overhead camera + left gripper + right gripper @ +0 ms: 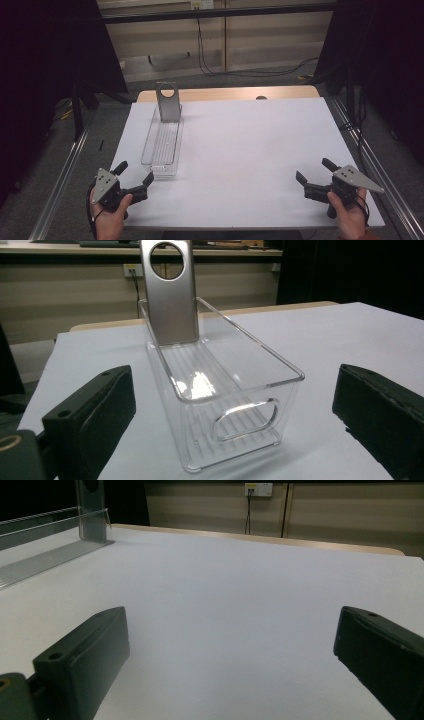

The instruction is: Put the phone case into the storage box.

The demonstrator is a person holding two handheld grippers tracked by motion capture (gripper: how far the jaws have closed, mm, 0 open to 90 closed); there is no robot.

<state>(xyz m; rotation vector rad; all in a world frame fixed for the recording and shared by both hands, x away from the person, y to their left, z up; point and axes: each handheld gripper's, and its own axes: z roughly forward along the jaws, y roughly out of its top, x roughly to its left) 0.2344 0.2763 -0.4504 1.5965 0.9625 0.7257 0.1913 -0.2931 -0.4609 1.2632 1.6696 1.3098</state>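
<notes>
Clear bin (235, 390) just beyond left fingers (95, 415)

white table top (250, 150) with a bare wooden strip (230, 93) along its far edge, grey floor (260, 80) beyond. beige panelled far wall (270, 35) with a wall socket (202, 4) up top and black cables (205, 55) hanging down to the floor. dark curtains (45, 60) left and right, metal rails (60, 180) along both table sides.

- Clear plastic bin (162, 142) — long, narrow, ribbed floor, oval handle cut-out in its near end, lying lengthwise on the table's left side.
- Grey metal plate (168, 102) with round hole — standing upright at the bin's far end.
</notes>
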